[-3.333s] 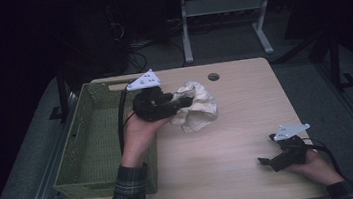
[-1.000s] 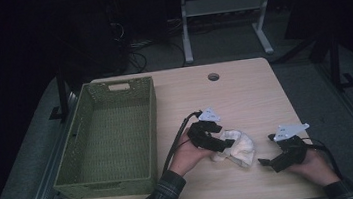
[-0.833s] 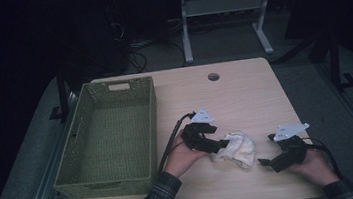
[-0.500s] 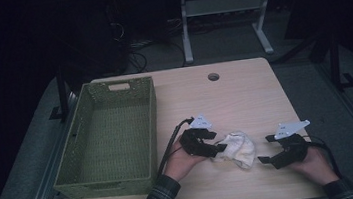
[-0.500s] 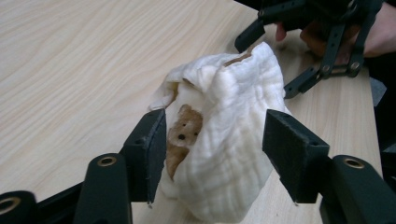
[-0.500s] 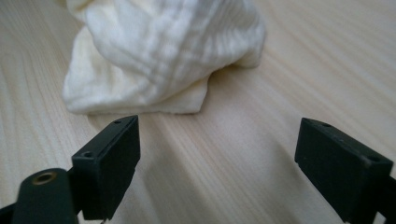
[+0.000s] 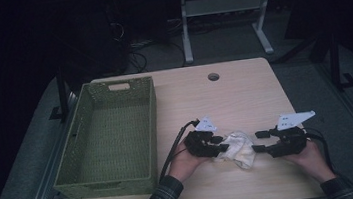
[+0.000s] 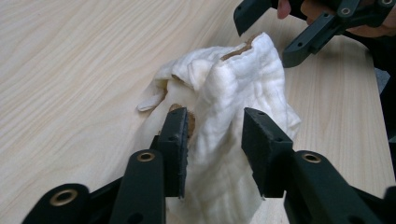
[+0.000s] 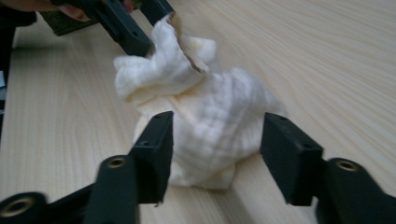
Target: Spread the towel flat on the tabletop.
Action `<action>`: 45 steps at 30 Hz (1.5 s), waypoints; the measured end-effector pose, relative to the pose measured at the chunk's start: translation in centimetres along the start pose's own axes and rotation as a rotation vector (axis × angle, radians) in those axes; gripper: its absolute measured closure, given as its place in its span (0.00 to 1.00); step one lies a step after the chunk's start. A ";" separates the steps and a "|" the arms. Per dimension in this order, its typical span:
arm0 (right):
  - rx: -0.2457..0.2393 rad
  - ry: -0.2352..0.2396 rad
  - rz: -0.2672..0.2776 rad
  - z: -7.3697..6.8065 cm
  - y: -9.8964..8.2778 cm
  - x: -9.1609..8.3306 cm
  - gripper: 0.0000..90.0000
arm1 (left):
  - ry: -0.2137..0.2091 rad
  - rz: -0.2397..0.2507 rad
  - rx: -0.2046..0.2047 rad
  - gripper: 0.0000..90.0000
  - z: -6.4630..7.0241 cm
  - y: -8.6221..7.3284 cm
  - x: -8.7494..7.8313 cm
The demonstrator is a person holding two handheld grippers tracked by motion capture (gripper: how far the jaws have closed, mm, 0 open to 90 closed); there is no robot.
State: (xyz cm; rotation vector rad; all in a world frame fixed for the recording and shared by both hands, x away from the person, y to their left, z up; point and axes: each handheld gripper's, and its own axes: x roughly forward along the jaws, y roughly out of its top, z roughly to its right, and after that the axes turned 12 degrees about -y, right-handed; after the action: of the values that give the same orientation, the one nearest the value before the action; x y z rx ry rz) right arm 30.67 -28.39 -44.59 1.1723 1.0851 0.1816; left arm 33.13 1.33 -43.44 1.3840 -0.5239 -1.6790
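A crumpled white cloth [image 7: 235, 148] lies near the table's front edge, between my two grippers. My left gripper [image 7: 222, 143] reaches in from the left. Its jaws have just been closing and now pinch a raised fold of the cloth [image 8: 233, 84], which fills the gap between the left gripper's [image 8: 215, 135] pads. My right gripper [image 7: 257, 141] faces it from the right. Its jaws have also been closing, and they straddle the cloth [image 9: 210, 112]; the right gripper [image 9: 215, 149] still has a gap on one side. The left gripper [image 9: 149, 28] holds the cloth's peak.
A green woven basket [image 7: 152, 120] stands empty on the left half of the light wooden table [image 7: 225, 99]. A cable hole [image 7: 213, 76] sits near the far edge. Table legs and cables stand in the dark beyond.
The left hand brought the cloth from beside the basket to the front of the table. Since then the right gripper has lifted slightly toward the cloth, and both pairs of jaws have narrowed.
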 end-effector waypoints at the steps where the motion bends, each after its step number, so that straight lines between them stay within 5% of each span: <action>1: 0.002 0.008 -0.001 0.0 0.1 0.1 0.54 | 0.000 -0.006 0.003 0.74 0.0 0.0 0.1; 8: -0.009 0.029 -0.003 0.1 0.9 1.6 0.81 | 0.009 -0.023 0.015 0.94 0.1 0.0 0.2; 14: -0.029 0.001 0.026 0.5 1.3 0.8 1.00 | 0.037 0.021 0.003 0.96 0.2 0.4 -1.2; 19: -0.009 -0.004 0.042 1.1 1.4 0.1 0.98 | 0.060 0.053 -0.007 0.97 0.0 0.4 -2.5; 26: 0.004 0.024 0.016 0.7 1.5 1.6 0.79 | 0.081 0.057 -0.021 0.97 -0.3 0.3 -2.9; 32: -0.007 0.027 -0.006 0.6 1.6 2.3 0.97 | 0.085 0.055 -0.018 0.97 -0.3 0.3 -3.0; 39: -0.012 -0.018 0.030 1.2 2.1 0.3 0.99 | 0.114 0.086 -0.020 0.97 -0.3 0.4 -3.9; 45: -0.026 -0.103 0.067 1.9 2.4 -2.0 1.00 | 0.158 0.111 -0.025 0.97 -0.3 0.6 -4.7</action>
State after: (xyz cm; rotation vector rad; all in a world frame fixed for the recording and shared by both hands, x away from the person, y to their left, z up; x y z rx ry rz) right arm 32.04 -29.84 -41.56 1.1826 0.9513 0.1849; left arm 33.67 4.94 -40.39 1.4289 -0.4787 -1.4692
